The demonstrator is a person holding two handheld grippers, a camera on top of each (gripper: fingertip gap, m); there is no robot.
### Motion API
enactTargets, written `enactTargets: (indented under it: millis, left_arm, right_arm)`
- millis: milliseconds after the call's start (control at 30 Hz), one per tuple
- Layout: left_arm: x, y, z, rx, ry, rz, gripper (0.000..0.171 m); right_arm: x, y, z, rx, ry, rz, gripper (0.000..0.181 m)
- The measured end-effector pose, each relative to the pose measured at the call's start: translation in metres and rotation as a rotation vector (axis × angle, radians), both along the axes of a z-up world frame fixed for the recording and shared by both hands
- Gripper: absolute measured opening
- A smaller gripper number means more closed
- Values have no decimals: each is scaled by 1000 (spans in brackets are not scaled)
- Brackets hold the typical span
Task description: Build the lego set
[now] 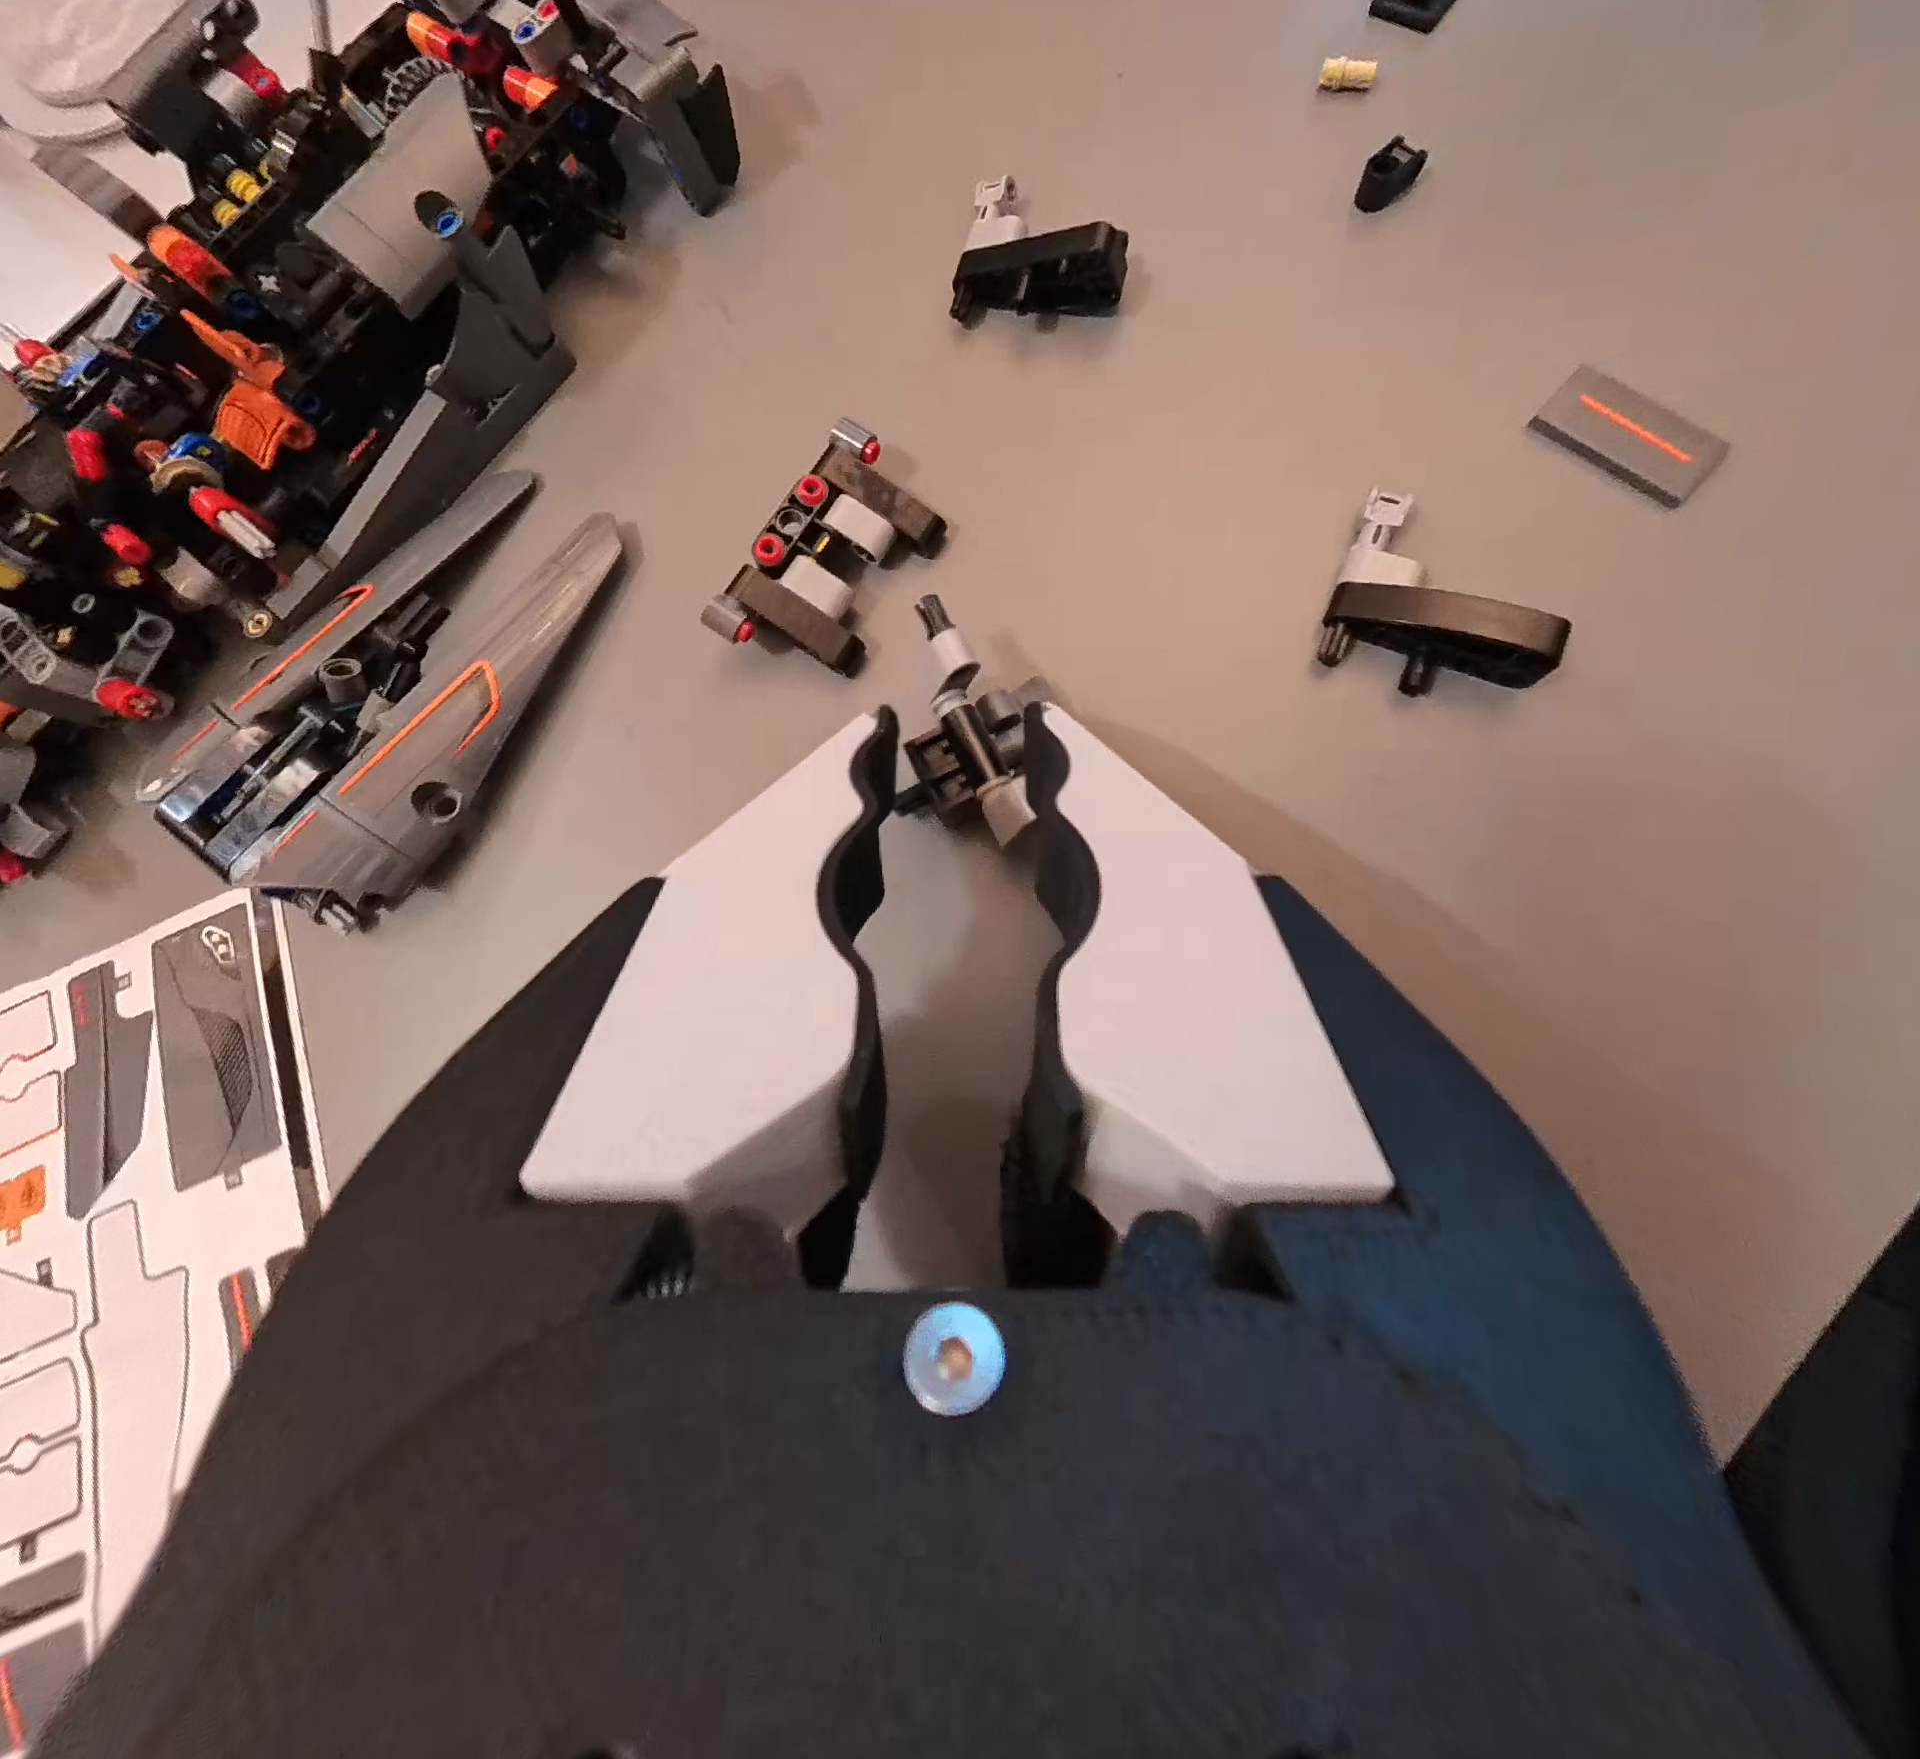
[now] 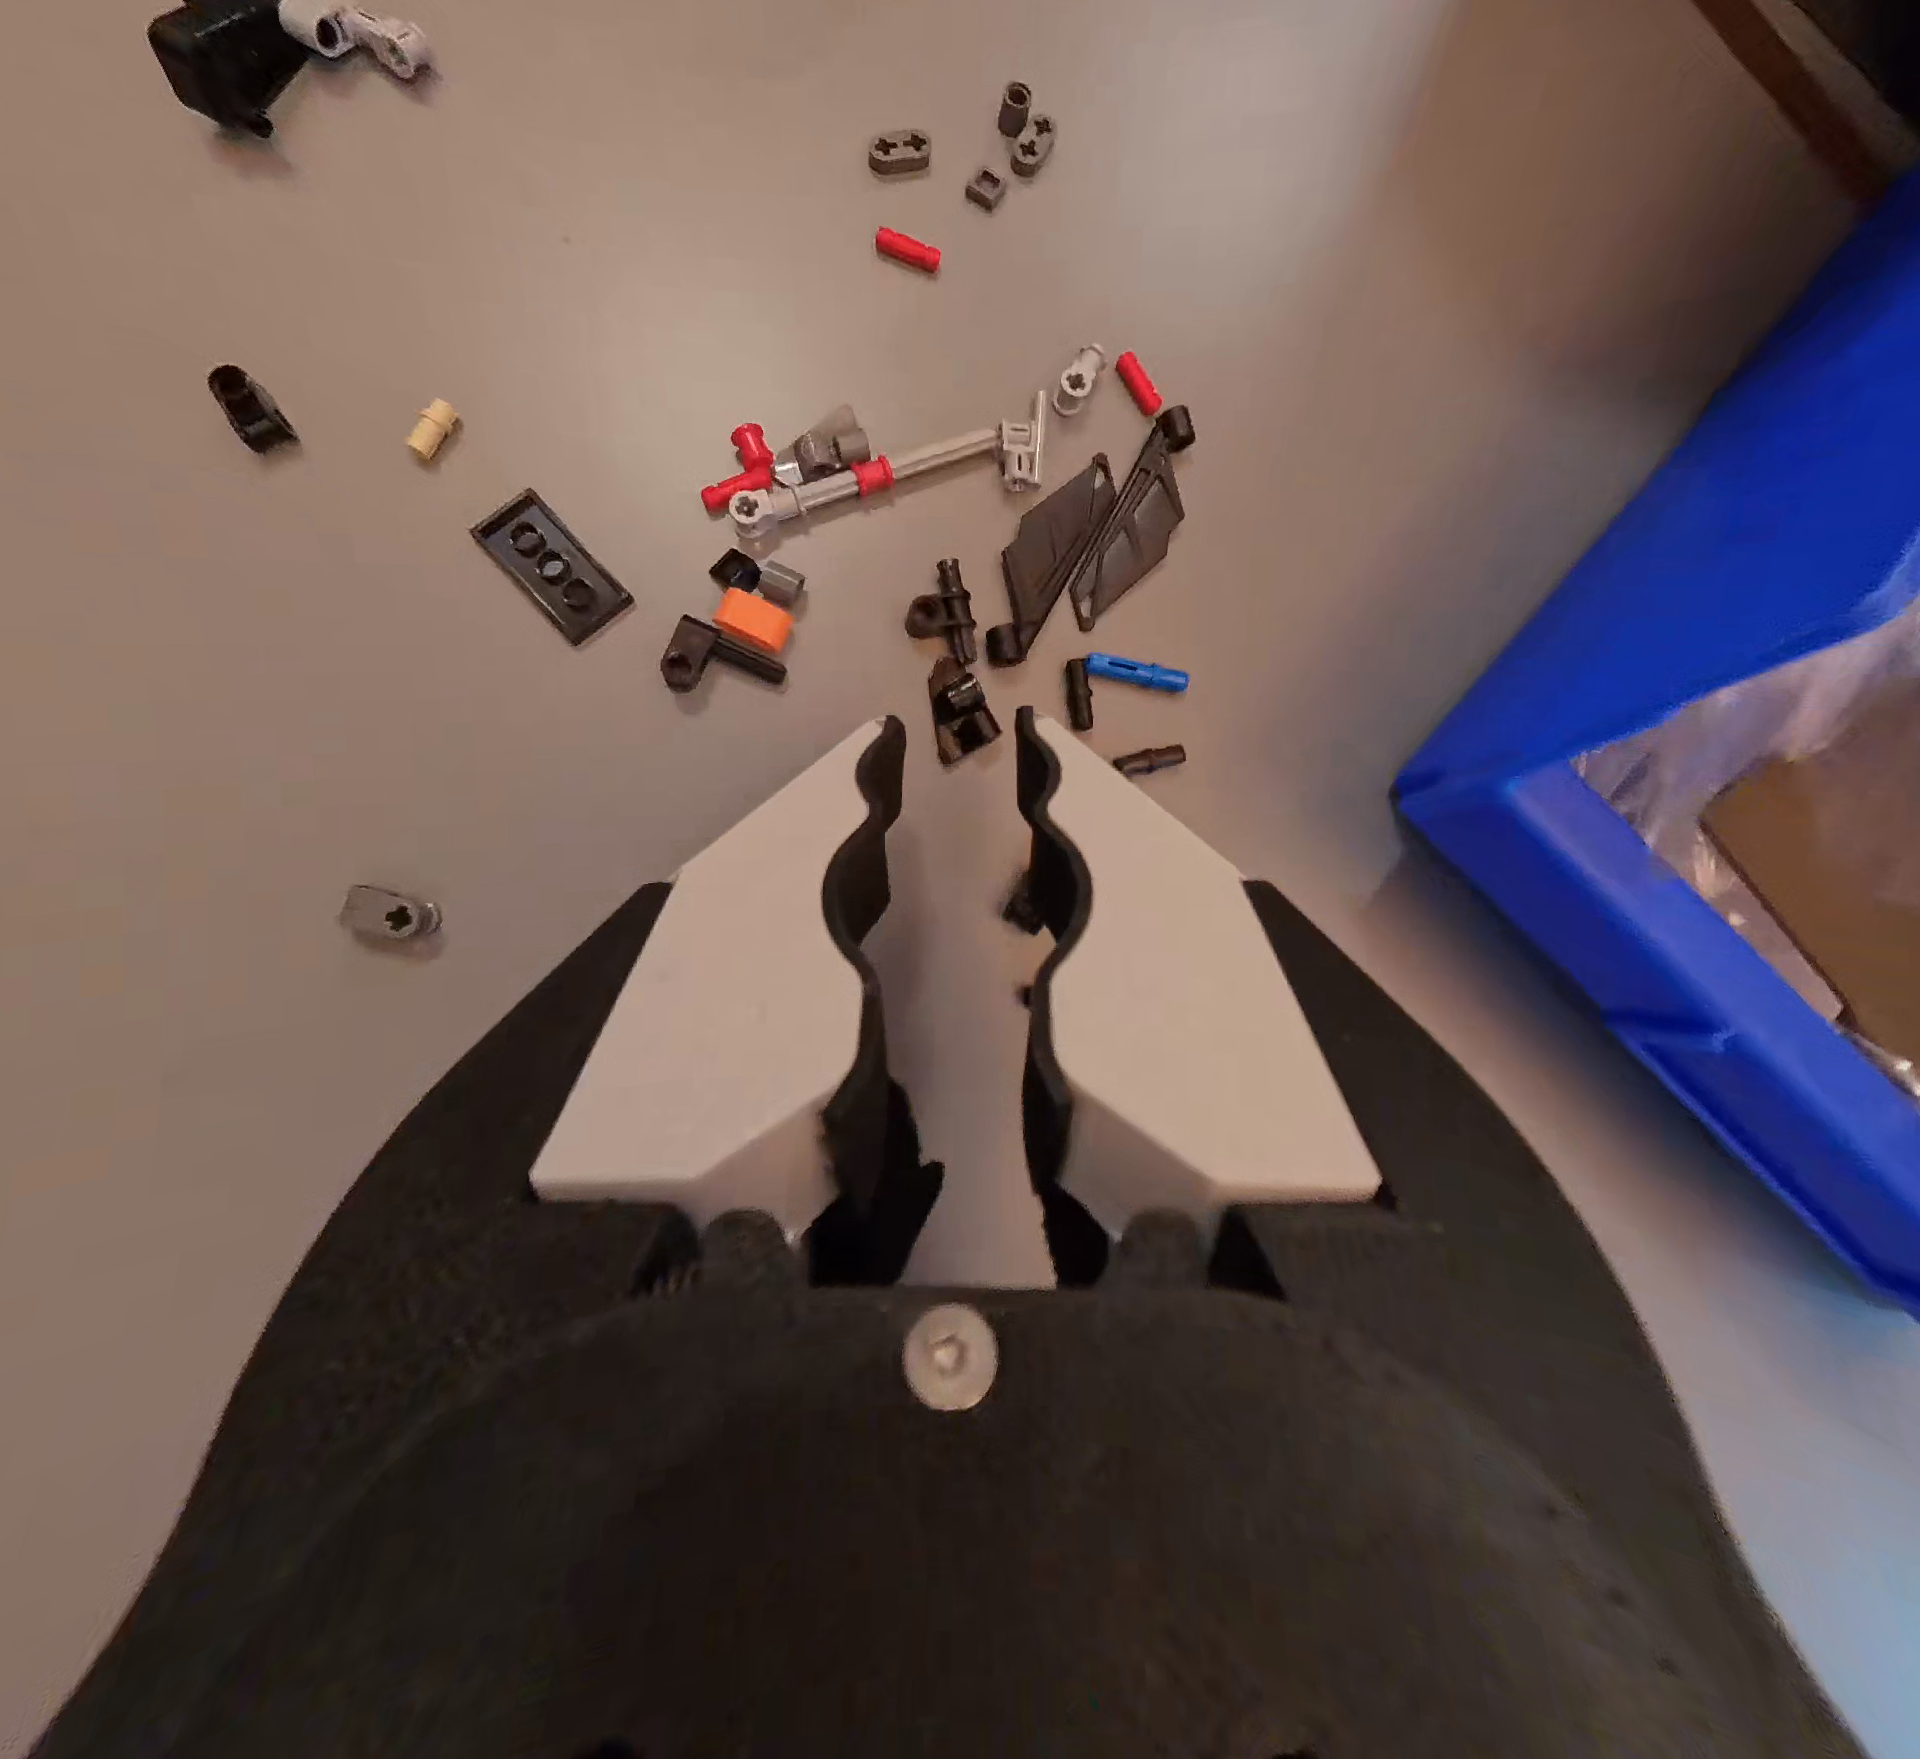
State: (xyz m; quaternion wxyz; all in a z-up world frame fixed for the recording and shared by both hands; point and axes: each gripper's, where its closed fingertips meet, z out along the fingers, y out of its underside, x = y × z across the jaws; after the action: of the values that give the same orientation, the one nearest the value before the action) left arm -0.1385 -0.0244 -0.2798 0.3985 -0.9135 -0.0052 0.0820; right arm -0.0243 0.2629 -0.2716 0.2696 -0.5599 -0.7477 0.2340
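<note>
In the left wrist view my left gripper (image 1: 958, 735) is shut on a small black-and-grey axle assembly (image 1: 971, 753), held above the table between the fingertips. The large dark grey, black and orange lego model (image 1: 312, 275) stands at the left, with a pointed grey panel section (image 1: 384, 722) lying beside it. A black sub-assembly with red pins (image 1: 821, 546) lies just beyond the held piece. In the right wrist view my right gripper (image 2: 961, 733) is open with its jaws narrowly apart, over a small black piece (image 2: 961, 722) that lies on the table.
Two black-and-grey arm pieces (image 1: 1039, 265) (image 1: 1444, 618), a grey tile with an orange line (image 1: 1626, 436) and a sticker sheet (image 1: 125, 1190) lie around. Several loose pins, axles and black panels (image 2: 1101, 546) lie ahead of my right gripper. A blue bin (image 2: 1662, 774) stands at the right.
</note>
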Motion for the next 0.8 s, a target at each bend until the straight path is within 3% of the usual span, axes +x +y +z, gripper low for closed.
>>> enactTargets:
  millis: [167, 400, 600, 800]
  left_arm:
    - [2, -5, 0, 10, -21, -2, 26]
    - [2, -10, 3, 35, -48, 3, 26]
    - [-1, -12, -2, 15, -47, -7, 26]
    - [2, -16, -3, 18, -81, -14, 26]
  right_arm:
    - [-13, 4, -12, 26, -64, 45, 19]
    - [-14, 28, -13, 35, -86, 3, 13]
    - [-20, 25, -25, 20, -120, 29, 2]
    - [-17, 19, -16, -20, -92, 23, 1]
